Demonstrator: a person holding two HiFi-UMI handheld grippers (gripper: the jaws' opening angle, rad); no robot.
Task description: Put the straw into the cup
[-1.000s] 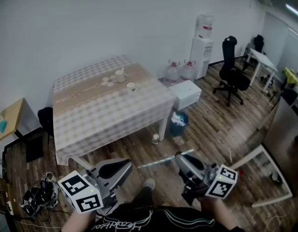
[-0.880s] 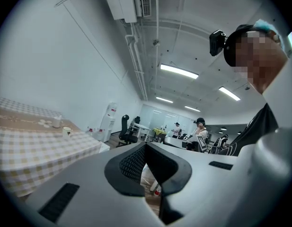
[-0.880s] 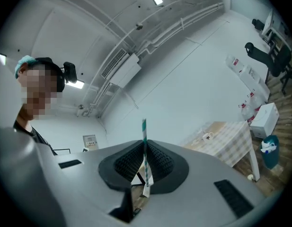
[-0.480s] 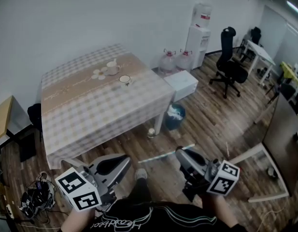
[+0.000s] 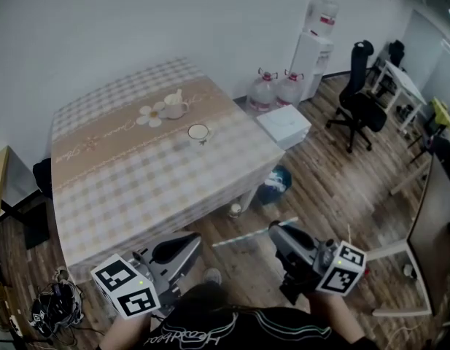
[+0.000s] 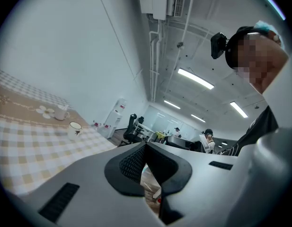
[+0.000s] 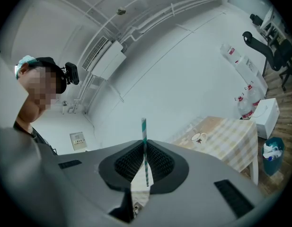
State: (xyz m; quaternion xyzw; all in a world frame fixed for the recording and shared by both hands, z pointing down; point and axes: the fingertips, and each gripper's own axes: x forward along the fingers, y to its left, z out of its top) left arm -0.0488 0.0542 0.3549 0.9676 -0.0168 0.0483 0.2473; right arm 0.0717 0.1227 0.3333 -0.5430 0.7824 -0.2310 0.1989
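Gripping the straw [image 5: 239, 237], the right claw [image 5: 274, 229] points it sideways toward the closed left claw [image 5: 195, 238]

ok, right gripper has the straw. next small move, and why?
Probably carry the right gripper forward over the table toward the cup. Its jaws are shut on the straw, but it hangs off the table's near edge, well short of the cup.
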